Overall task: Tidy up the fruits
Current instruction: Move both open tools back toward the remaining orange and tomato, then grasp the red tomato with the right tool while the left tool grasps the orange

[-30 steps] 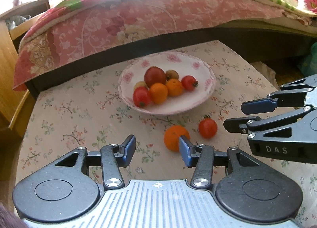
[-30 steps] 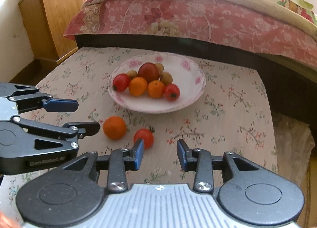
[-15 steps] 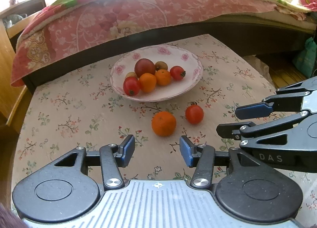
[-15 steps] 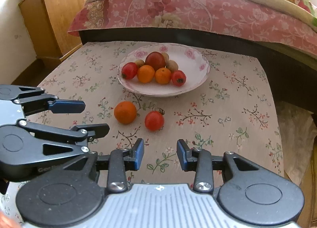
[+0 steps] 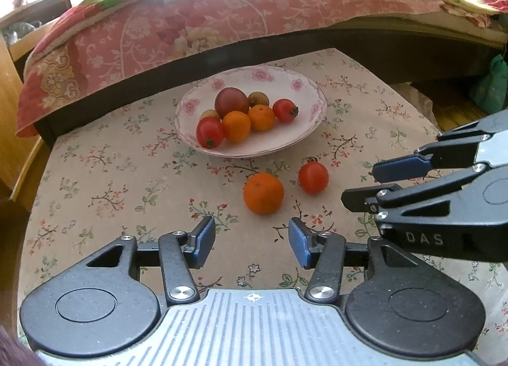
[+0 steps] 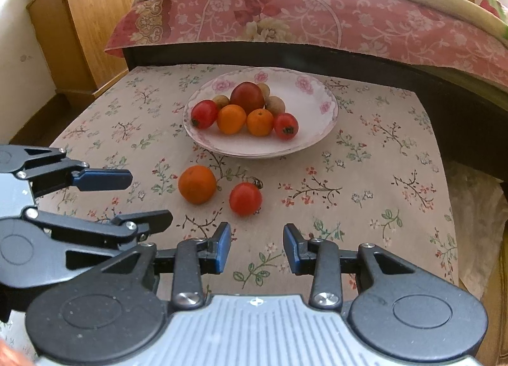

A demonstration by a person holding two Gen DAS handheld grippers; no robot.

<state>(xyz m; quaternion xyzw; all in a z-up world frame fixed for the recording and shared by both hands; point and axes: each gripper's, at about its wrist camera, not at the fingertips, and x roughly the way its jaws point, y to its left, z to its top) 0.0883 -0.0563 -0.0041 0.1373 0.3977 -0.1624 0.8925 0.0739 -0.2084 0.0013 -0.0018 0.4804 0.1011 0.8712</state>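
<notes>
A white floral plate (image 5: 304, 86) (image 6: 320, 89) holds tomatoes, oranges, a dark red fruit and small brown fruits. In front of it a loose orange (image 5: 263, 193) (image 6: 197, 184) and a loose red tomato (image 5: 313, 177) (image 6: 245, 198) lie on the flowered tablecloth. My left gripper (image 5: 251, 242) is open and empty, just short of the orange. My right gripper (image 6: 256, 247) is open and empty, a little short of the tomato. In the left wrist view the right gripper (image 5: 371, 185) shows at the right; in the right wrist view the left gripper (image 6: 139, 197) shows at the left.
The small table (image 5: 104, 172) stands against a dark bed frame (image 6: 285, 54) with a pink floral quilt (image 5: 190, 23) overhanging. A wooden cabinet (image 6: 82, 16) stands to the left. The table's right edge (image 6: 444, 156) drops to a pale bag on the floor.
Both grippers have drawn back from the plate over the last second, so the loose orange and tomato now lie farther ahead of the fingers. Both stay open; the fruit has not moved.
</notes>
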